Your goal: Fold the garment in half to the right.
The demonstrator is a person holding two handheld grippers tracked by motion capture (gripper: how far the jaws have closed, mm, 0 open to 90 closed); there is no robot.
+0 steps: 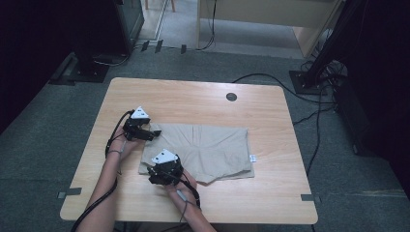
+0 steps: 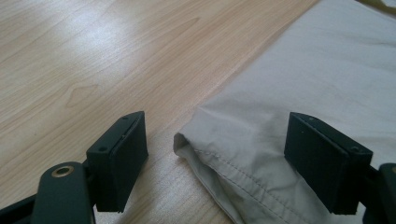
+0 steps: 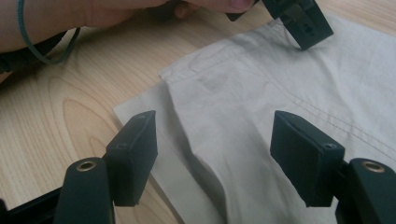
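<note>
Shorts (image 1: 203, 151) lie flat; your left gripper (image 2: 215, 158) and right gripper (image 3: 212, 158) both gape wide over the hem, gripping nothing.

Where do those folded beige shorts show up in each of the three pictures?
High view: the shorts lie mid-table, right of both hand-held grippers.
Left gripper view: they fill the right side, a hemmed corner between the open jaws.
Right gripper view: they cover the centre and right, under the open jaws.
Shared landmark: the light wooden table, bare left of the cloth.
</note>
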